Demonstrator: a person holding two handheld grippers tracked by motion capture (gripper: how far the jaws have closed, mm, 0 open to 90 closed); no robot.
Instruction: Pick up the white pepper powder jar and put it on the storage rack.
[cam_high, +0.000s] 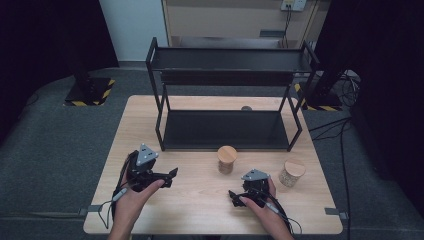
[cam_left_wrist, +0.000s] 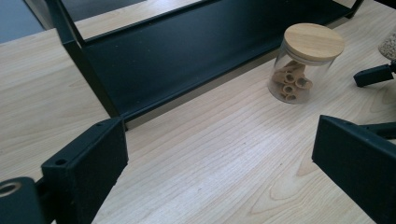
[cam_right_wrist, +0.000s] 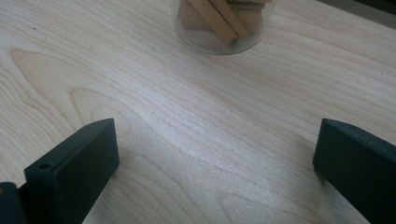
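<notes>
Black jaws, left hand-held gripper (cam_high: 172, 175): spread wide with nothing between them; in the left gripper view bare wood lies in the gap, and the jaws point toward the middle of the surface.
Black jaws, right hand-held gripper (cam_high: 233, 196): also spread wide and empty; in the right gripper view only wood grain lies between them.
Left hand (cam_high: 131, 197): wrapped round the body of its hand-held gripper at the near left of the surface, a grey three-cornered plate on top.
Right hand (cam_high: 261, 202): grips the other one at the near right, its cable trailing toward the front edge.
Gap between the two: well apart, both low over the wood.
Pasta jar (cam_high: 227, 159): clear glass with a round wooden lid, upright, holding short tube-like pieces; it stands between the two hand-held grippers and a little beyond them, just in front of the shelf rack. In the left gripper view it sits up and to the right (cam_left_wrist: 303, 63); in the right gripper view its base shows at the top edge (cam_right_wrist: 222, 25), straight ahead of the jaws.
Second jar (cam_high: 291, 172): same lid, pale grainy filling, near the right edge, beside the right hand.
Shelf rack (cam_high: 227, 131): black metal, two tiers, at the back half.
Surface (cam_high: 200, 200): light wood.
</notes>
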